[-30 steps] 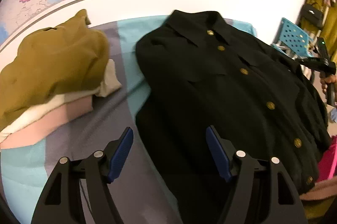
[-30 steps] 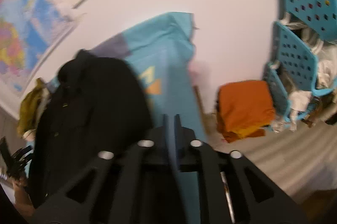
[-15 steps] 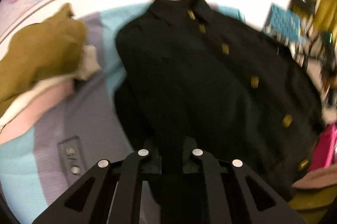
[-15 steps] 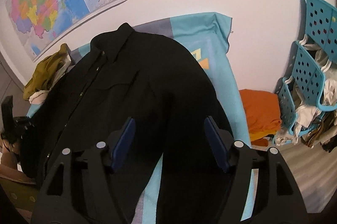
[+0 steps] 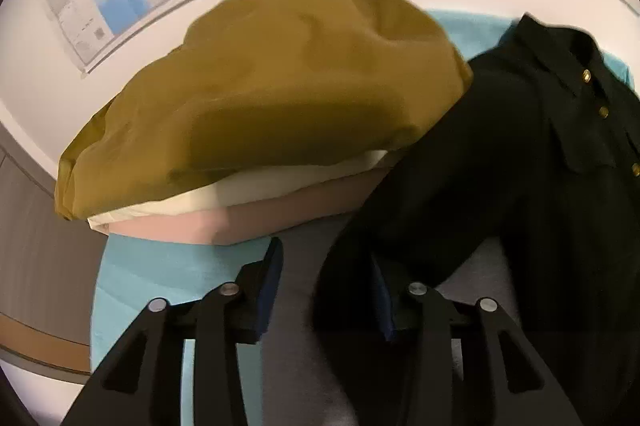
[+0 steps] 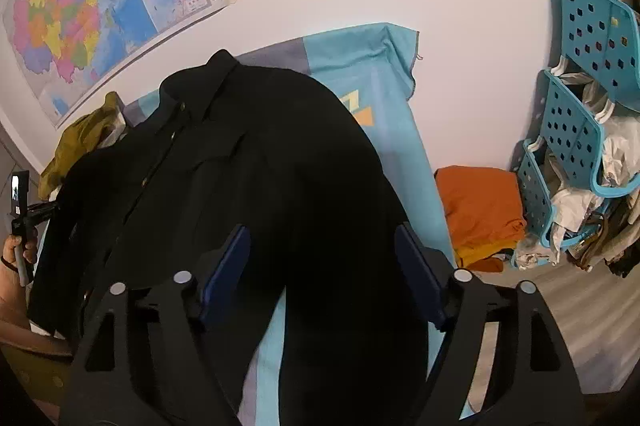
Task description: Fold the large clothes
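Note:
A black button-front jacket [image 6: 248, 162] with gold buttons lies spread face up on a teal and grey cloth [image 6: 384, 98]. It also shows in the left wrist view [image 5: 520, 186], where one black sleeve [image 5: 360, 290] runs down between the fingers of my left gripper [image 5: 326, 290]. The left jaws stand partly open around that sleeve, with a gap to the left pad. My right gripper [image 6: 320, 266] is open wide, low over the jacket's right sleeve and side, not closed on it.
A stack of folded clothes, olive [image 5: 260, 94] over white and pink, sits left of the jacket. An orange folded pile [image 6: 480, 206] and blue perforated baskets [image 6: 576, 146] full of clothes stand on the floor at right. A wall map and sockets are behind.
My left gripper was open, shut on the jacket half a second ago, and now stands partly open, swung left toward the olive stack. My right gripper went from shut to open over the sleeve.

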Tool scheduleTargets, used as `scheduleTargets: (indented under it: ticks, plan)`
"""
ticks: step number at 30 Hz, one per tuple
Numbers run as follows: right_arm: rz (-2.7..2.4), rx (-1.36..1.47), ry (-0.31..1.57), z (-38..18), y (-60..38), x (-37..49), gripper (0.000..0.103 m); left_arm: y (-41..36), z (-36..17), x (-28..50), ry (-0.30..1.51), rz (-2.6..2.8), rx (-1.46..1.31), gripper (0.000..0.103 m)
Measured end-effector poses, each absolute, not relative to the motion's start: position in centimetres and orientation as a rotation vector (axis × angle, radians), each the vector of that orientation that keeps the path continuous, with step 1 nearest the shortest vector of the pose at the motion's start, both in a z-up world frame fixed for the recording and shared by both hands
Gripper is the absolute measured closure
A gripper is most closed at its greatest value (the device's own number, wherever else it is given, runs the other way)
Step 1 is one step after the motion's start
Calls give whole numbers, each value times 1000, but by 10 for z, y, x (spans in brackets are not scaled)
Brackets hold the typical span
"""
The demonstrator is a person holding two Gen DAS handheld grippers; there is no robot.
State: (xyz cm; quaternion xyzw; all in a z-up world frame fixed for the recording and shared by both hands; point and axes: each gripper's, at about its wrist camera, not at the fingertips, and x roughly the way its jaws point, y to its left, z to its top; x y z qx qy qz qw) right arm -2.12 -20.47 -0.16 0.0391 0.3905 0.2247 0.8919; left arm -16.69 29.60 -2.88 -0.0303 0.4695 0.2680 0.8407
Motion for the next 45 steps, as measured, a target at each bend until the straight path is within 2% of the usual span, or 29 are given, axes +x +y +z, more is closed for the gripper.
scheduleTargets:
  ticks: [3, 5, 7, 9, 10, 11, 13, 19, 21, 22, 24, 25, 26, 27, 31, 34, 36, 38, 40, 45]
  plan:
    - [458, 13, 807, 0, -202, -37, 20, 292, 1, -193, 811, 452, -152, 57]
    - [465, -61, 805, -2, -194, -51, 15, 288, 18, -206, 722, 398, -159, 45]
    - [455, -155, 813, -10, -183, -58, 16, 275, 30, -212, 680, 346, -131, 45]
    - [431, -236, 837, -20, -174, -58, 25, 257, 35, -210, 664, 321, -83, 43]
    - [439, -240, 858, -25, -174, -55, 45, 251, 35, -207, 662, 299, -79, 42]
    - [442, -234, 885, -29, -174, -50, 71, 244, 33, -203, 665, 273, -83, 42]
    - [426, -239, 912, -33, -176, -38, 95, 228, 27, -191, 684, 213, -79, 41]
    - [417, 152, 774, 24, -251, -7, 99, 183, 2, -165, 760, 91, -52, 41]
    - [416, 281, 776, 22, -275, 8, 99, 175, -6, -157, 780, 66, -51, 41]
    - [415, 318, 800, 13, -281, 15, 98, 171, -10, -153, 789, 56, -47, 41]
    - [386, 300, 865, -8, -280, 25, 88, 161, -16, -147, 808, 25, -48, 40]
    - [364, 289, 899, -19, -279, 27, 69, 157, -19, -144, 816, 21, -43, 40]
    - [345, 287, 921, -28, -280, 26, 43, 152, -23, -142, 827, 16, -32, 40]
    - [343, 293, 926, -31, -280, 23, 36, 150, -25, -140, 836, 12, -27, 40]
    - [387, 307, 880, -34, -292, -10, 19, 146, -30, -136, 855, -3, -24, 39]
    - [396, 205, 887, -34, -284, -42, 19, 148, -32, -132, 862, -8, -36, 39]
    - [362, 121, 883, -35, -275, -54, 30, 148, -34, -128, 869, -17, -49, 39]
    - [360, 81, 899, -34, -268, -55, 89, 146, -35, -122, 874, -27, -51, 39]
    - [383, 78, 875, -17, -265, -55, 95, 142, -35, -118, 877, -41, -44, 39]
    - [576, 80, 763, 70, -247, -59, 96, 127, -24, -118, 842, -109, 4, 39]
